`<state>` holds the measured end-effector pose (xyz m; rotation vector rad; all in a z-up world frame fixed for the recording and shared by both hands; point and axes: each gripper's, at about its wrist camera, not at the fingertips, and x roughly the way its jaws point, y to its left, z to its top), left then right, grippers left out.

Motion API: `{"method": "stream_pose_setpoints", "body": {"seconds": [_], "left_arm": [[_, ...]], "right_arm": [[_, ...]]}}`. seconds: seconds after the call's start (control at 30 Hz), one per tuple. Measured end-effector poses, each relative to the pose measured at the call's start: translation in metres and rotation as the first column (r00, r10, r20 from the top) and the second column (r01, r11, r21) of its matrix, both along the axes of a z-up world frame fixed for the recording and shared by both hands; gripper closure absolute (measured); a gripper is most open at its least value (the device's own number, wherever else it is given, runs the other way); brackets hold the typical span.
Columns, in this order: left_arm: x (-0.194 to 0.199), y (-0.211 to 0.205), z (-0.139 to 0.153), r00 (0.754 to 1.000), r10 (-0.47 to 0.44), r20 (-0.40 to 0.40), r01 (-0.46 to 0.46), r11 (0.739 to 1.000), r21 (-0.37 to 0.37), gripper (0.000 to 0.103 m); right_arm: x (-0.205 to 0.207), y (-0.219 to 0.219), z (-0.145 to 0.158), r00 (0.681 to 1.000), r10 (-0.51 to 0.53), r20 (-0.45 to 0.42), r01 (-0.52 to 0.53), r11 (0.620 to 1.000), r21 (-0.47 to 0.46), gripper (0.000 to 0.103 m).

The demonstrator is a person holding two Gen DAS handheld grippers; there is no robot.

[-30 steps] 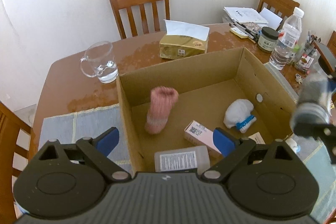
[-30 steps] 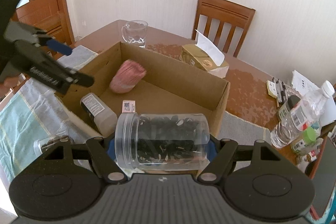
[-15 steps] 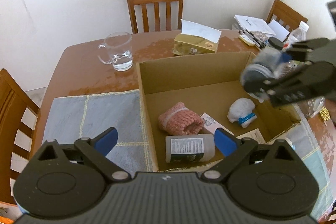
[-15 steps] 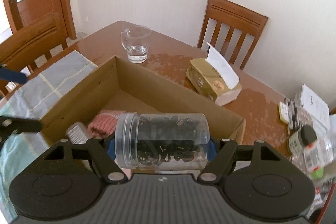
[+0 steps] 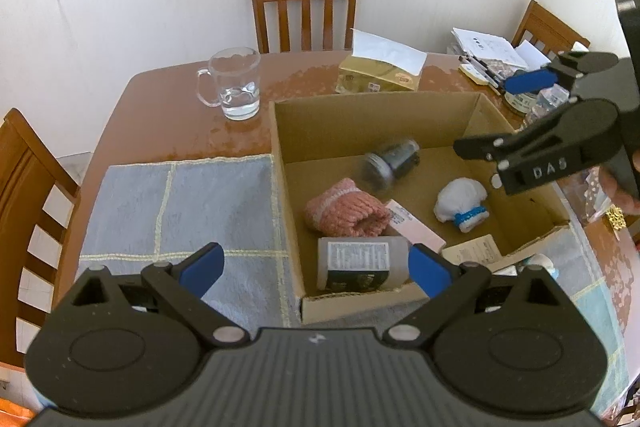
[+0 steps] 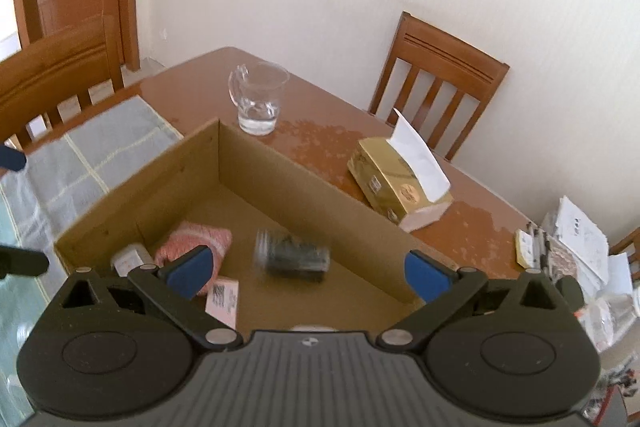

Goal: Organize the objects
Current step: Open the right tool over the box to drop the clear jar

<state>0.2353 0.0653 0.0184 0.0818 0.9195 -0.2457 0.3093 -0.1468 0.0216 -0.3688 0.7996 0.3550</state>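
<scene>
both the left gripper (image 5: 314, 267) and the right gripper (image 6: 308, 269) have fingers spread wide, holding nothing. the clear jar (image 6: 294, 257) of dark bits, blurred, lies on its side inside the cardboard box (image 5: 384, 115) on the desk (image 5: 168, 115), beside the pink knit piece (image 5: 346, 213).

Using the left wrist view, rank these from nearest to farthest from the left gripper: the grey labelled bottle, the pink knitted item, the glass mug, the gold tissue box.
1. Grey labelled bottle, box's near corner.
2. Pink knitted item, just beyond it.
3. Glass mug, table, far left.
4. Gold tissue box, behind the box; nearly level with the mug.
</scene>
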Motion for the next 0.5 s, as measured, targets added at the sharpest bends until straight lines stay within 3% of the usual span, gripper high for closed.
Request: {"method": "stream_pose_setpoints", "body": {"seconds": [0.5], "left_arm": [[-0.046,-0.016,-0.01,0.999,0.032,-0.009,-0.032,0.999,0.003,0.005]], "right_arm": [[-0.064,-0.043,-0.008,0.993,-0.105,-0.054,0.107,0.993,0.041,0.0]]}}
